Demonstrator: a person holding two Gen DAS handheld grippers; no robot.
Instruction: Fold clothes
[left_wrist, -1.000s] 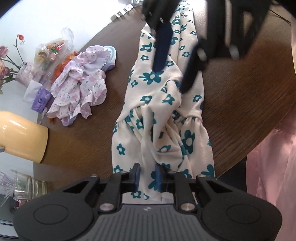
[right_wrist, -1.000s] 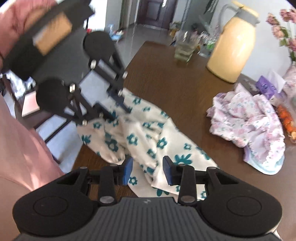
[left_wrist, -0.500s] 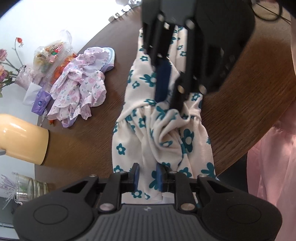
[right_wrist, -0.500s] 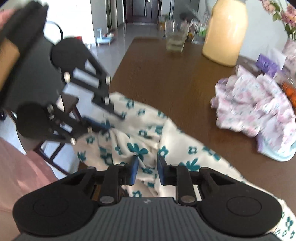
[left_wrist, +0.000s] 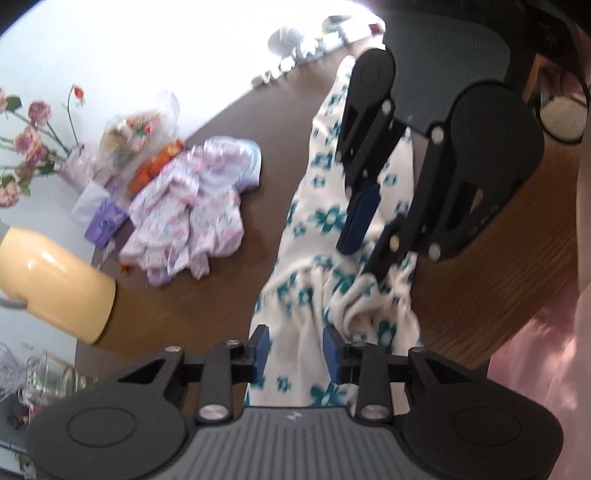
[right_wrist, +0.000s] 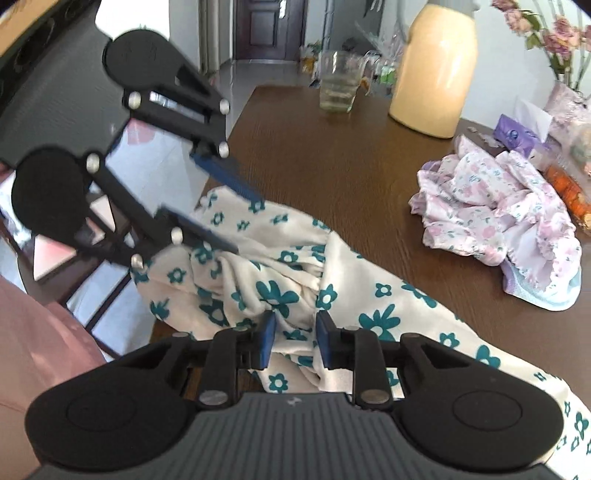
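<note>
Both pinches on the teal-flowered garment have been released: left hand-held gripper and right hand-held gripper, now parted, straddle gathered cloth at 6 o'clock, suggesting regripping

Dark wooden counter with clothes and clutter on it

A cream garment with teal flowers lies bunched across the near part of the counter, one end hanging over the edge. Well apart from it sits a crumpled pink-and-lilac floral garment, and just beyond that, toward the wall, a purple tissue pack, a clear bag of orange snacks and a vase of pink flowers. Farther along stand a pale yellow jug and, beside it, a clear drinking glass.
</note>
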